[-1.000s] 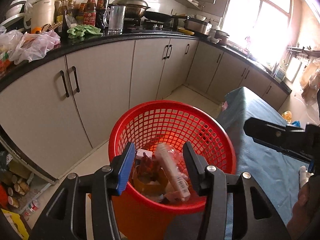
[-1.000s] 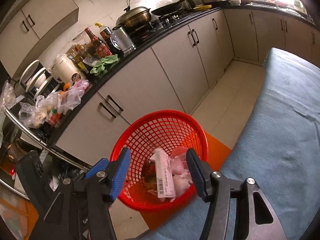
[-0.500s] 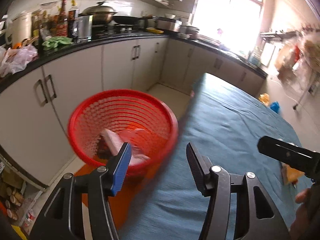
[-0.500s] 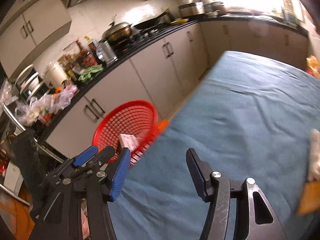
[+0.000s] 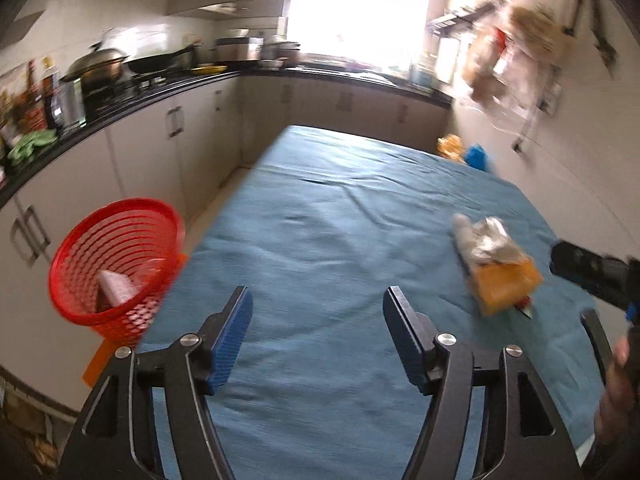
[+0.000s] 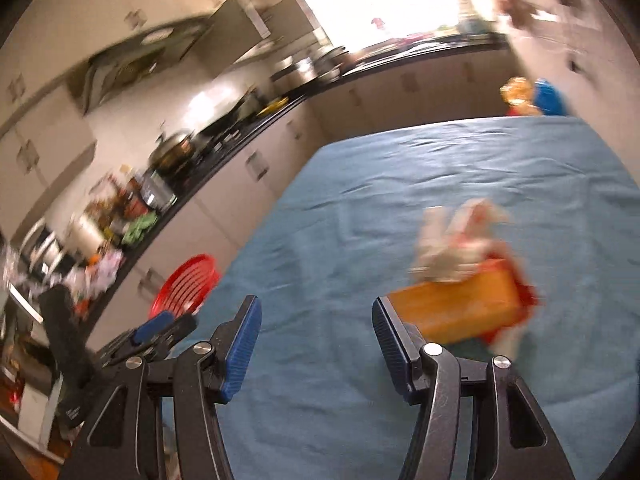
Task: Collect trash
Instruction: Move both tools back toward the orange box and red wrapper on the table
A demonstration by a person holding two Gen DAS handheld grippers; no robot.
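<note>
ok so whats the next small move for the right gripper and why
Probably ease the right hand-held gripper forward and to its right, onto the orange wrapper. Its jaws are open and empty, the wrapper lies loose on the blue cloth just past its right finger, and it looks like the only trash left outside the red basket.

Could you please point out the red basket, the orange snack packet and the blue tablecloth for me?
red basket (image 5: 120,216), left wrist view, on its far rim.
orange snack packet (image 5: 505,280), left wrist view, on its orange lower half.
blue tablecloth (image 6: 420,168), right wrist view, on bare cloth.
</note>
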